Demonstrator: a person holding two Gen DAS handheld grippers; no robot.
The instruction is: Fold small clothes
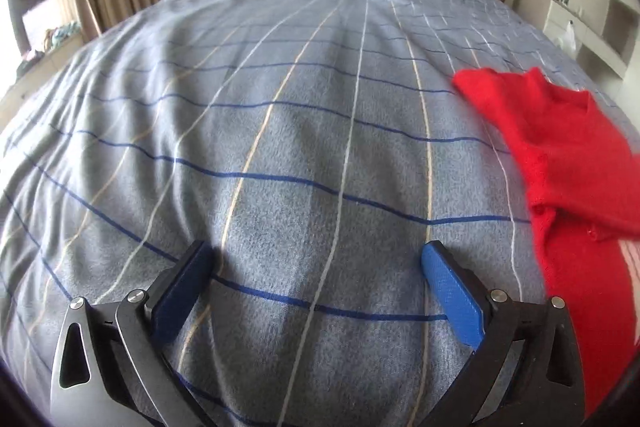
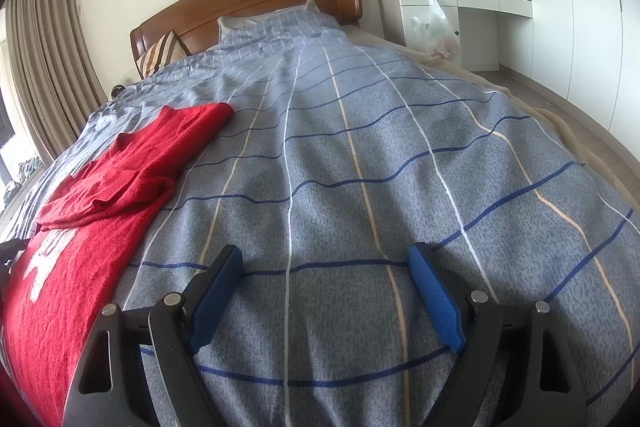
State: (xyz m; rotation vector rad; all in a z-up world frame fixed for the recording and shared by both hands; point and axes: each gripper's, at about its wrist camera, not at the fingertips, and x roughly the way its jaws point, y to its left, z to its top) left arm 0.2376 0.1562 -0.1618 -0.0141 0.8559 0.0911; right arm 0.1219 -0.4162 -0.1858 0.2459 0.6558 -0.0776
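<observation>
The red knit sweater (image 2: 100, 203) lies on the checked bedspread (image 2: 360, 167) between the two grippers — partly folded, a sleeve laid across its body. It looks soft, light and limp — best pinched at a hem or shoulder edge. Left gripper (image 1: 316, 267) and right gripper (image 2: 325, 269) both gape empty over bare cover.

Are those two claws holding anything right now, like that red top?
Nothing is held. The left claw and right claw both stand open over the blue bedspread; the red sweater lies loose between them.
</observation>
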